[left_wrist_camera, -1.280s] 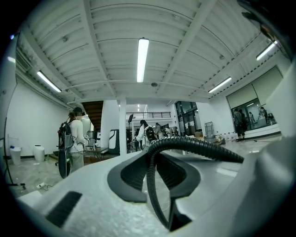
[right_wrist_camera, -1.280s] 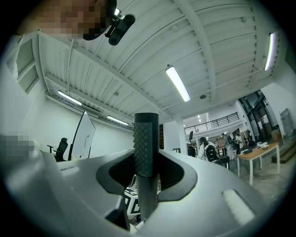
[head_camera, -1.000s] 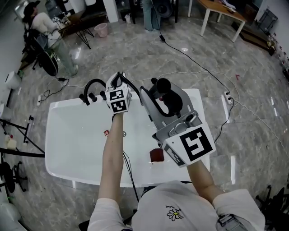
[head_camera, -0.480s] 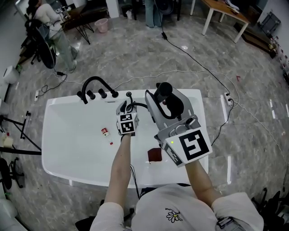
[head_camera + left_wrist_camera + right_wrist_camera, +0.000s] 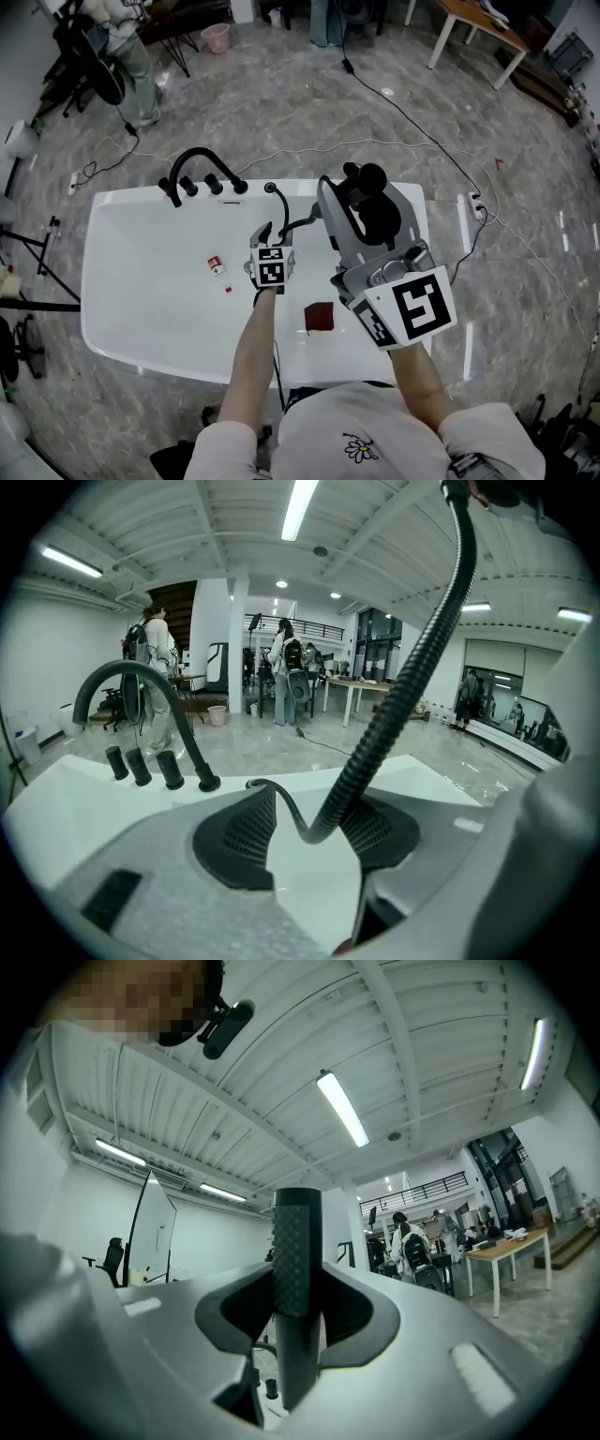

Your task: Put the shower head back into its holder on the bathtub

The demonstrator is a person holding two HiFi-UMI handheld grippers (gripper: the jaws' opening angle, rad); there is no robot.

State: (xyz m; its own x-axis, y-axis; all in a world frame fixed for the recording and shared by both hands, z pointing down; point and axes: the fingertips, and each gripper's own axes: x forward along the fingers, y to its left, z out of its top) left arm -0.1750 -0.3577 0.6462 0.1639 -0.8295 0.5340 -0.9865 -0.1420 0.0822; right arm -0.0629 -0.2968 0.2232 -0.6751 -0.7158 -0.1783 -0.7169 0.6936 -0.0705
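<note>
My right gripper (image 5: 361, 211) is shut on the black shower head (image 5: 373, 180), held over the right end of the white bathtub (image 5: 131, 220). In the right gripper view its textured handle (image 5: 295, 1269) stands upright, pinched between the pads. My left gripper (image 5: 267, 234) is low inside the tub and its jaws are opening. The black ribbed hose (image 5: 403, 686) runs up between the left gripper's fingers (image 5: 248, 832) without being pressed. A small black fitting (image 5: 270, 187) sits on the tub's far rim, right of the curved black faucet (image 5: 199, 161).
A small red-capped bottle (image 5: 216, 267) and a dark red square (image 5: 321, 319) lie on the tub floor. Three black knobs (image 5: 141, 766) stand by the faucet. Cables (image 5: 403, 131) cross the marble floor; people (image 5: 286, 672) and tables (image 5: 473, 23) stand beyond.
My left gripper has sunk from up near the faucet down into the tub, toward me. The right gripper with the shower head has barely shifted.
</note>
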